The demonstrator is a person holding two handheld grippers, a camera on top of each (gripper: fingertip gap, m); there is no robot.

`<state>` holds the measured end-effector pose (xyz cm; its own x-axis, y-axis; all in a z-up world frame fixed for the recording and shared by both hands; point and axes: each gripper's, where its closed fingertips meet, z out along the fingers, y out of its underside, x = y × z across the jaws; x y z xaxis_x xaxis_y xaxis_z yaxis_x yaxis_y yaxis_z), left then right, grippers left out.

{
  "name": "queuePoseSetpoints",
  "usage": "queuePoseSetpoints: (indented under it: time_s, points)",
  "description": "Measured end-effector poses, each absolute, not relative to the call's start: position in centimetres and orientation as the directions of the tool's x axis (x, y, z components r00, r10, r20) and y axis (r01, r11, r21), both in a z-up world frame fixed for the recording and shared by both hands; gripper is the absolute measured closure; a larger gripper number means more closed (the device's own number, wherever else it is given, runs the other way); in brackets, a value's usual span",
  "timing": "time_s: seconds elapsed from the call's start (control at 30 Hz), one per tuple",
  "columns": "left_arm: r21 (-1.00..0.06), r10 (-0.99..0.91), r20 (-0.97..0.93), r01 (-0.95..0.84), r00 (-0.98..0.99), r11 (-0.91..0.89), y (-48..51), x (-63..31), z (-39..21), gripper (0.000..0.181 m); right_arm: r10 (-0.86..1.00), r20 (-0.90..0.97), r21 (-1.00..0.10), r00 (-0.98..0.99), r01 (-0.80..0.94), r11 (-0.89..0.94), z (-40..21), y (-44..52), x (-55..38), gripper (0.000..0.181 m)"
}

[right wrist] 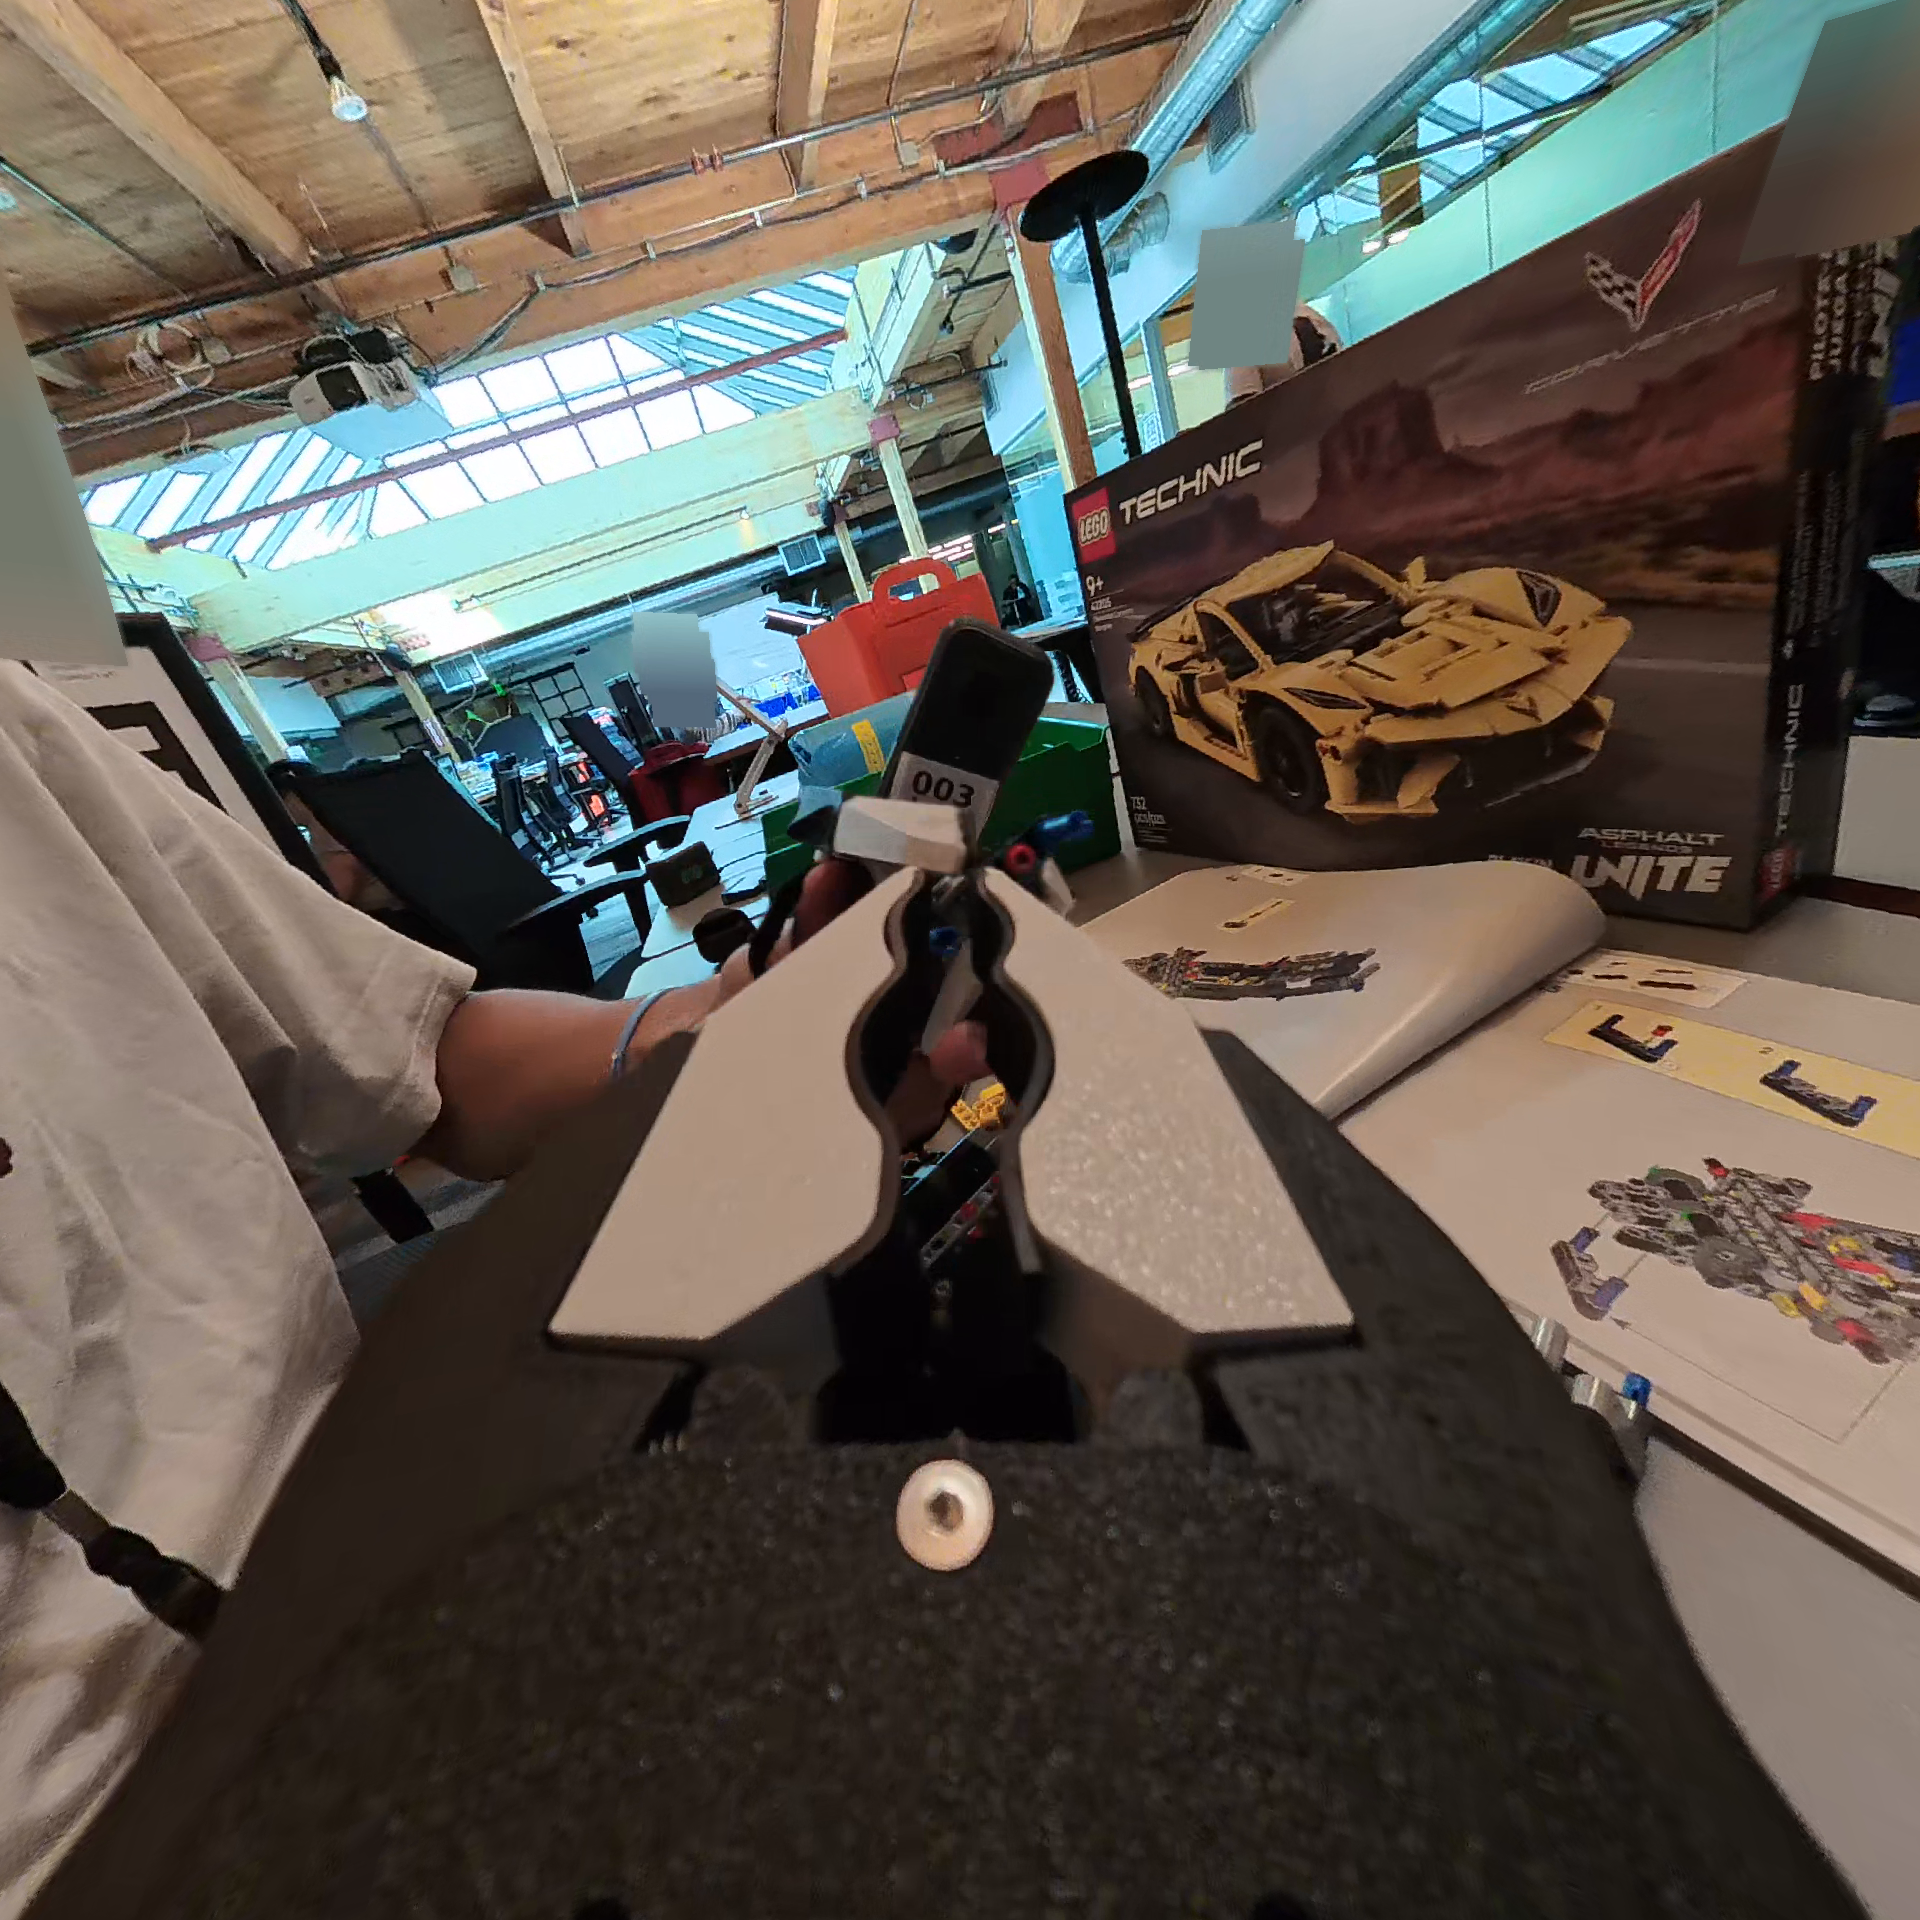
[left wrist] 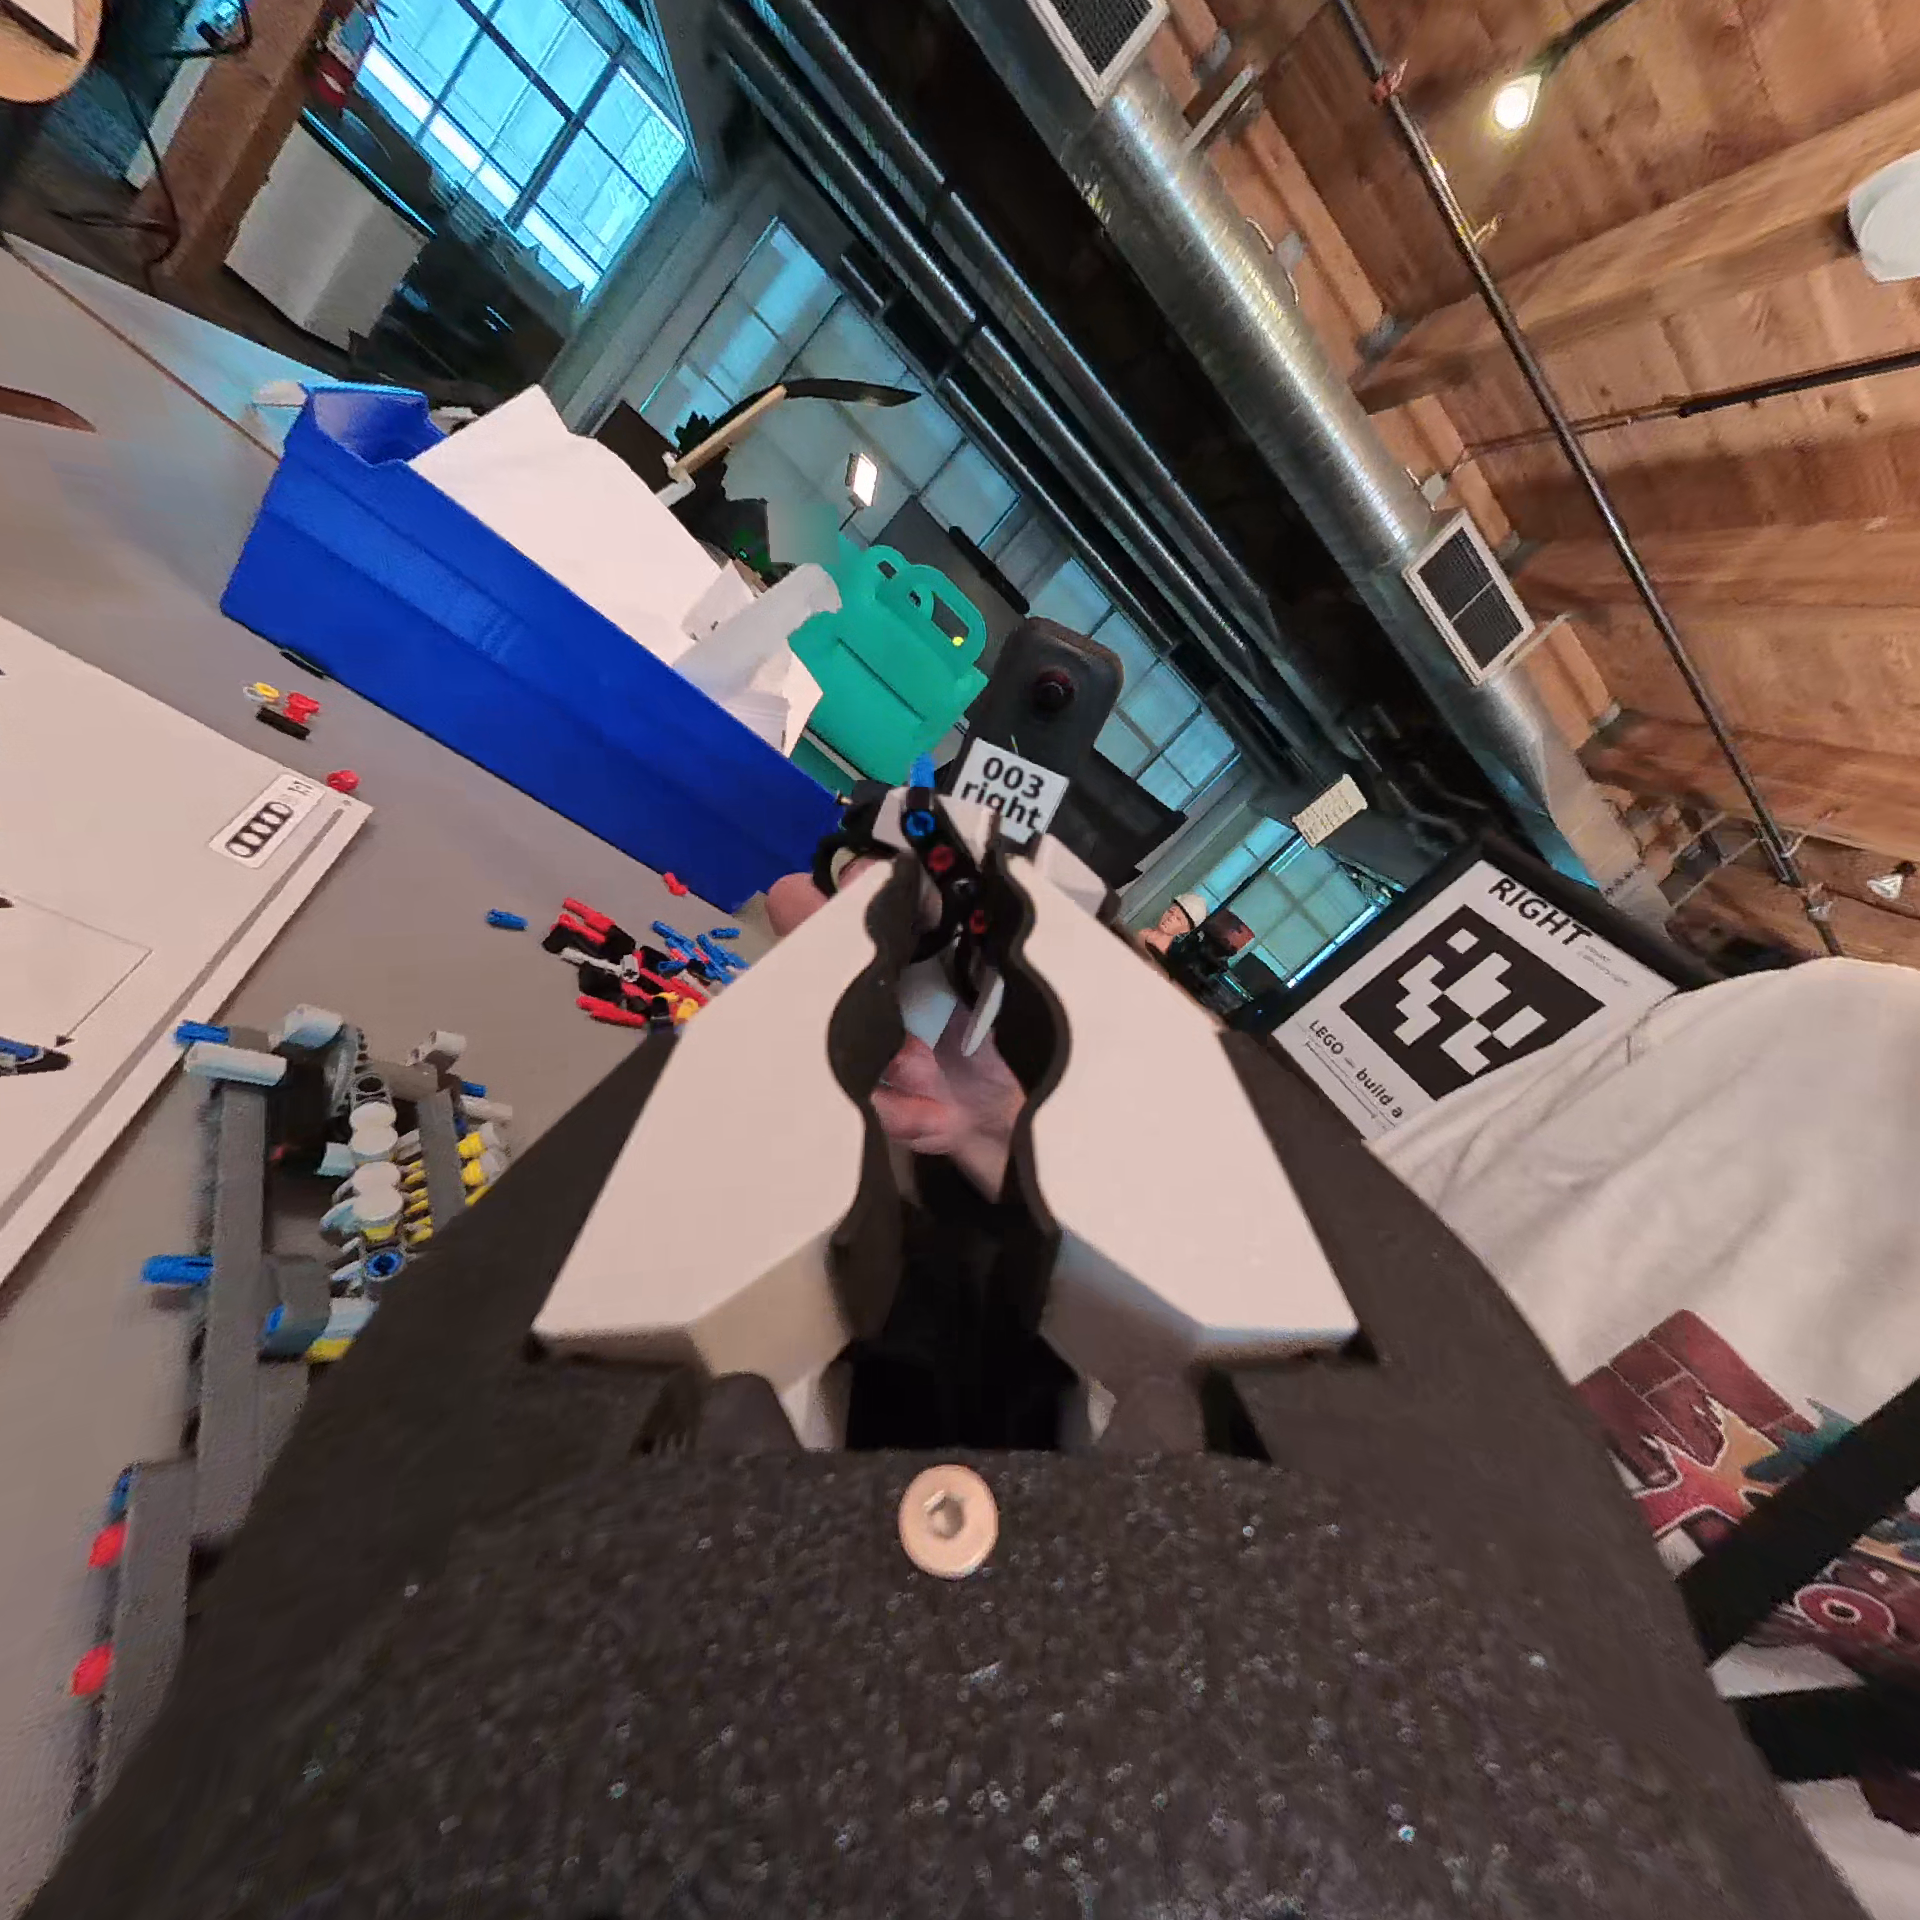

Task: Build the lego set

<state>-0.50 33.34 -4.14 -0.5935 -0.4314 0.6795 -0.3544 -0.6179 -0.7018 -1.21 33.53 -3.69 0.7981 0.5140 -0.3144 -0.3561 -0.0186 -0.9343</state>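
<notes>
The left gripper point(left wrist: 951, 914) and the right gripper point(right wrist: 951, 914) face each other tip to tip above the table point(left wrist: 436, 894), both clamped on one small black lego piece point(left wrist: 961, 904): a thin black beam studded with two red pins and one blue pin, a white part hanging below it. In the right wrist view the same piece point(right wrist: 951, 951) shows one blue pin between the fingertips. At 8 o'clock in the left wrist view lies one grey partly built chassis point(left wrist: 312, 1164) with yellow, blue and white parts; just beyond it, at 9 o'clock, a pile of loose red, blue and black pins point(left wrist: 644, 961). Farther at 10 o'clock stands one blue bin point(left wrist: 468, 634). In the right wrist view one open instruction booklet point(right wrist: 1621, 1143) lies at 3 o'clock, with one set box point(right wrist: 1455, 623) upright behind it at 2 o'clock
</notes>
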Motion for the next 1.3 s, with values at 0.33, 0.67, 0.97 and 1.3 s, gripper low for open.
queuePoseSetpoints:
  time_s: [0.33, 0.67, 0.97, 1.3]
  points:
    - [-0.753, -0.514, 0.643, -0.346, -0.568, -0.56, 33.9, -0.1, -5.3, 0.175, 0.485, -0.43, -0.897, 0.762, -0.42, -0.135, -5.2, 34.1, -0.7, 0.177]
    - [-0.863, -0.666, 0.496, -0.232, -0.557, -0.448, 33.8, -0.1, -5.0, 0.175, 0.491, -0.487, -0.863, 0.723, -0.484, -0.143, -5.0, 34.0, -0.5, 0.179]
    - [-0.773, -0.547, 0.615, -0.296, -0.569, -0.561, 34.6, -0.1, -5.0, 0.175, 0.484, -0.386, -0.918, 0.786, -0.381, -0.112, -5.3, 34.0, -0.8, 0.176]
    - [-0.827, -0.618, 0.548, -0.255, -0.564, -0.5, 34.3, -0.1, -5.1, 0.175, 0.481, -0.446, -0.891, 0.755, -0.423, -0.162, -5.7, 34.1, -0.7, 0.181]
